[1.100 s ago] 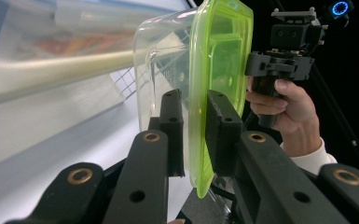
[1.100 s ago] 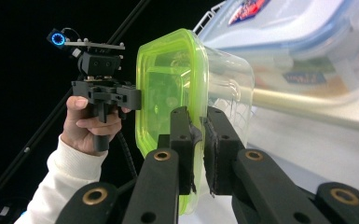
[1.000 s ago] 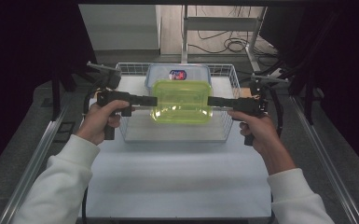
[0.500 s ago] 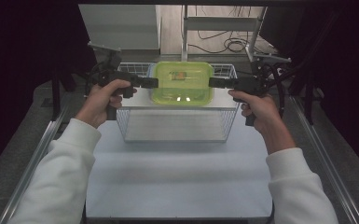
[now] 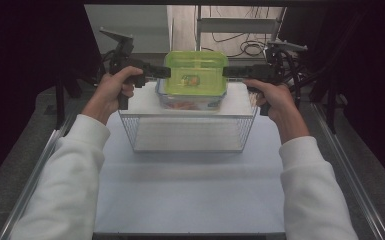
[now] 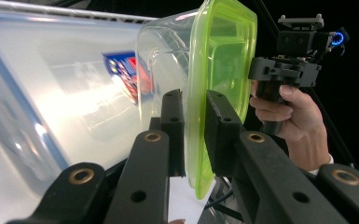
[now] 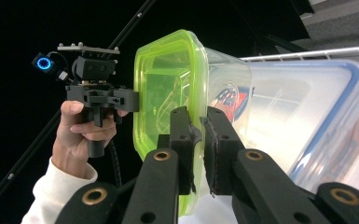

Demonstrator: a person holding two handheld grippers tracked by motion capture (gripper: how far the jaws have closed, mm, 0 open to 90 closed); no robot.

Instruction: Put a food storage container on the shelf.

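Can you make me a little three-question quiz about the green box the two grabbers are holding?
1. True or false: the green-lidded container rests on the table.
2. Which part does the left gripper pinch: A) the lid's rim, B) the wire basket, C) a cable?
3. What holds the container's other side?

Key:
1. False; it hangs above the basket.
2. A.
3. The right gripper, shut on the lid's rim.
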